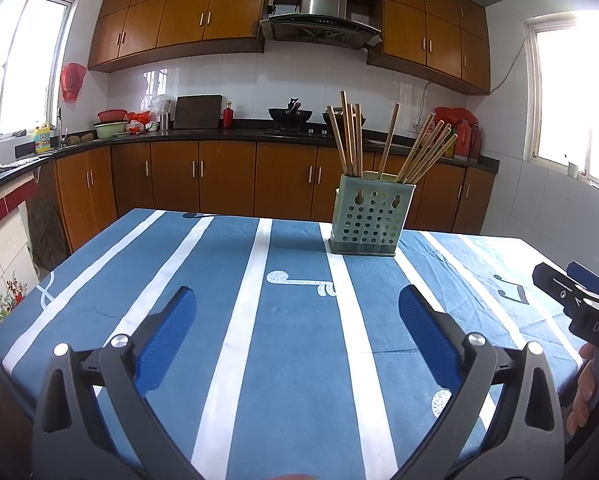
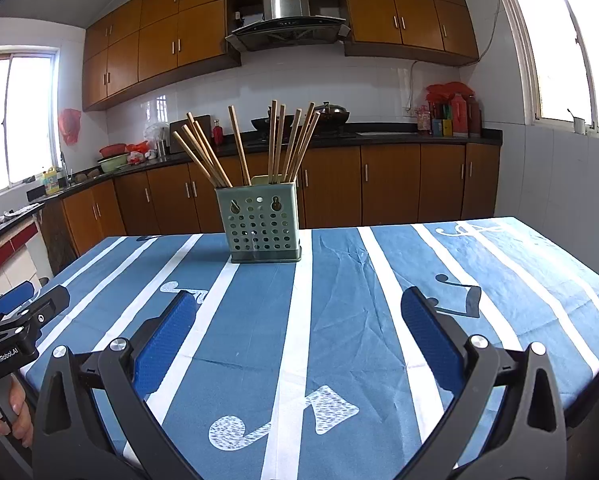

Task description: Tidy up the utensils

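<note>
**Chopsticks stand sorted, both claws idle**

The green holder (image 1: 370, 216) sits upright toward the table's (image 1: 299, 360) far edge, chopsticks (image 1: 349, 140) fanned in its compartments, apparently already gathered. The left gripper (image 1: 297, 312) and right gripper (image 2: 299, 316) gape wide, holding nothing, both well short of the holder

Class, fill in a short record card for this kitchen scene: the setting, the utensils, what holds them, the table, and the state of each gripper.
setting: home kitchen with wooden cabinets
holder: green perforated holder, upright on the table, toward the far edge
utensils: wooden chopsticks, standing in the holder and fanned outward
table: blue tablecloth with white stripes; no loose utensils visible on it
left gripper: open, holding nothing, above the near side of the table
right gripper: open, holding nothing, above the near side of the table
</note>
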{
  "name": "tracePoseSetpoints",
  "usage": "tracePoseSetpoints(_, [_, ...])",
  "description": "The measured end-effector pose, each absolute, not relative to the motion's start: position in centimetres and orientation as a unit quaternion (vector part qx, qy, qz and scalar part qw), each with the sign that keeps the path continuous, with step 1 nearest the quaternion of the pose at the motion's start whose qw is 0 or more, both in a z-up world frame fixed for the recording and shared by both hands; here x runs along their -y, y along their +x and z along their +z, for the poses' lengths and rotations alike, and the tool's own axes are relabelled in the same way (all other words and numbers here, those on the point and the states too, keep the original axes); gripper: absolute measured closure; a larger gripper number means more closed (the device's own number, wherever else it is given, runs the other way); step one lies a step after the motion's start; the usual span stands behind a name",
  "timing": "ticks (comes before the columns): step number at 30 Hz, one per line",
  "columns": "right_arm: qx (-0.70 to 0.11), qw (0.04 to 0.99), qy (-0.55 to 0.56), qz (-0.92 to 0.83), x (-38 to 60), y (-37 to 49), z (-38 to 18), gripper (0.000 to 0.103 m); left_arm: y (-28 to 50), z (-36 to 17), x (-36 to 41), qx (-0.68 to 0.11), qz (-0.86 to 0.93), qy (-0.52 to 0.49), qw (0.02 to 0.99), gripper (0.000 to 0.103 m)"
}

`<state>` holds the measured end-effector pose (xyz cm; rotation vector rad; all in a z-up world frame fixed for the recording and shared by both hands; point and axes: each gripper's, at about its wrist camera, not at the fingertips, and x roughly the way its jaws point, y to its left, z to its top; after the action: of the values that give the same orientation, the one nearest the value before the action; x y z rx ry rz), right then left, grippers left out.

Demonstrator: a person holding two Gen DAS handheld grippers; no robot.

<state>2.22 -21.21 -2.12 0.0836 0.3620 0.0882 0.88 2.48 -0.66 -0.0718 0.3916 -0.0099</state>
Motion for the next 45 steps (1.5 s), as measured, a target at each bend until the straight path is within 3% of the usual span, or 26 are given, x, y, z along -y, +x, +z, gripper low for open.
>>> tracePoseSetpoints(45, [-0.183, 0.981, 0.048, 0.042, 21.22, 2.30, -2.00, 0.002, 0.91, -0.78, -2.16, -0.197, -0.007, -0.033, 0.980, 0.004])
